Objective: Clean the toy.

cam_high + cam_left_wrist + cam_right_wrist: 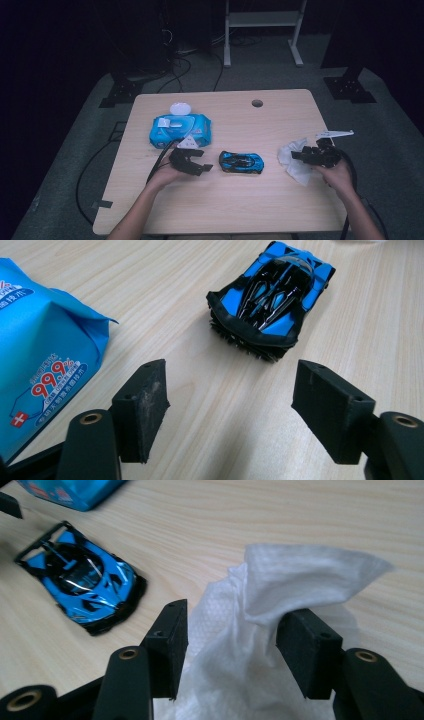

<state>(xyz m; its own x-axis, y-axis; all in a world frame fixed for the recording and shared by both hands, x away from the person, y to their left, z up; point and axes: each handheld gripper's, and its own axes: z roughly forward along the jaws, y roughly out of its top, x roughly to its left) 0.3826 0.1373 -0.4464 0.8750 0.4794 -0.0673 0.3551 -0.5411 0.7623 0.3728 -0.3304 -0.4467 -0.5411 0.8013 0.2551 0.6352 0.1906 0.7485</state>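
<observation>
A blue and black toy car (241, 162) sits on the wooden table (280, 210) between my two grippers. My left gripper (203, 161) lies just left of it, jaws open and empty; in the left gripper view the car (272, 295) stands a short way beyond the left gripper (230, 385). At the right, a crumpled white wipe (295, 160) lies on the table. My right gripper (299, 155) is at it with jaws apart. In the right gripper view the wipe (300, 575) stands loose between the jaws of the right gripper (230, 625), draped over the right one.
A blue pack of wet wipes (180, 128) lies behind the left gripper, with a round white lid (180, 108) beyond it. A cable hole (257, 103) is near the table's far edge. A white stand (262, 20) and cables are on the floor behind.
</observation>
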